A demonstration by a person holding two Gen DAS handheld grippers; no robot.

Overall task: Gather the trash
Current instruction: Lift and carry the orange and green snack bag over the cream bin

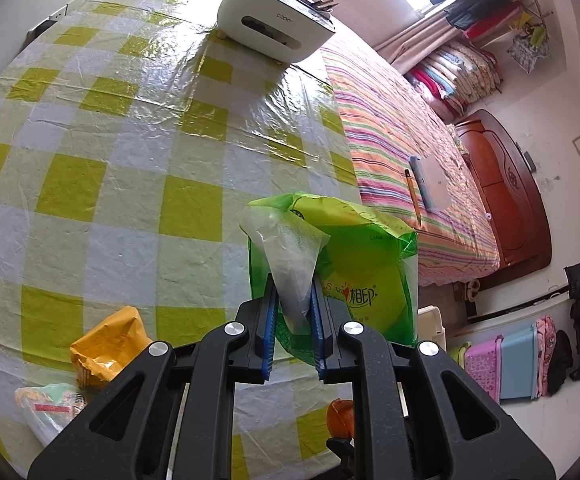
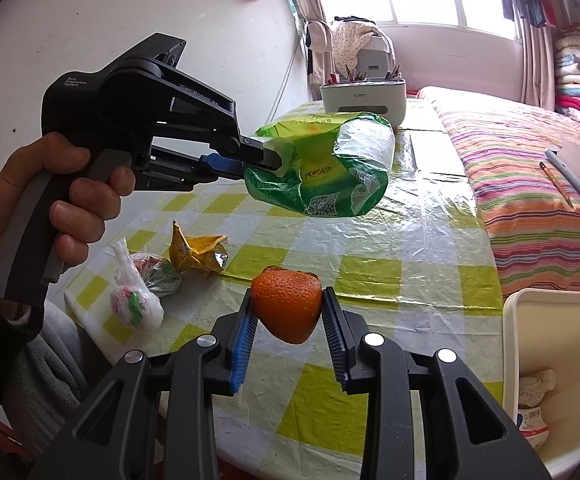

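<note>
**A:** What have your left tongs got?

**B:** They are clamped on the clear flap of the green tissue pack wrapper. The wrapper hangs off the blue pads, lifted clear of the desk. From your right wrist view the same wrapper sticks out ahead of the left tongs, above the checked cloth.

**A:** And the right tongs?

**B:** Closed on an orange peel, a hollow cup of rind held between the two pads, raised over the near edge of the desk.

**A:** What trash lies on the desk?

**B:** Below and left of your left tongs sit a crumpled yellow wrapper, a crushed foil packet and a knotted clear bag, close together. Your left wrist view shows the yellow wrapper and the clear bag low on its left side.

**A:** Where is the bin?

**B:** A white bin stands just right of your right tongs, beside the desk edge, with some scraps inside. A white organiser box sits at the far end of the desk.
</note>
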